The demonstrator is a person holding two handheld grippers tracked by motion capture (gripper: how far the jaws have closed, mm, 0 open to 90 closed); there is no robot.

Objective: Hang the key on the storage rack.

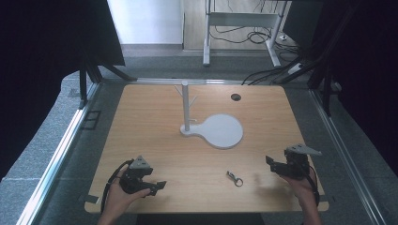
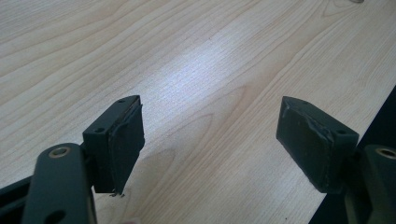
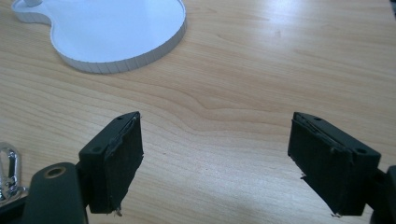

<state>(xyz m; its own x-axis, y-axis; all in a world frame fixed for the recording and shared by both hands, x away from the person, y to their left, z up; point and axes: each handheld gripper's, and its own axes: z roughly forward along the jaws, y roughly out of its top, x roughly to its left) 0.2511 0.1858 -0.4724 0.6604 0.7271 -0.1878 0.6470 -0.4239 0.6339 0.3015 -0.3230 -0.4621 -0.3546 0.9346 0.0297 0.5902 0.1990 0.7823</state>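
Near edge, high view: left gripper held low over the front left of the table; right gripper held over the front right, each in one of the person's hands.
Between them, high view: small metal key clip lying flat on the bare wood, nearer the right gripper but apart from both.
Middle of table, high view: white stand with a round flat base, an upright post and short side pegs; nothing hangs on the pegs.
Far side, high view: dark round hole in the tabletop, right of the post.
Left gripper view: jaws spread wide over plain wood, nothing between them; table edge shows at the lower right.
Right gripper view: jaws spread wide and empty; rim of the stand's base lies ahead at upper left, and the shiny clip sits at the left margin, outside the left jaw and untouched.
Work in hand, judged: fetching the clip and hanging it on a peg of the stand.
Progress, judged: at the very start; no part done.
Left to do: bring the right gripper over the clip, close on it, lift it, carry it to the stand, hook it on a peg.
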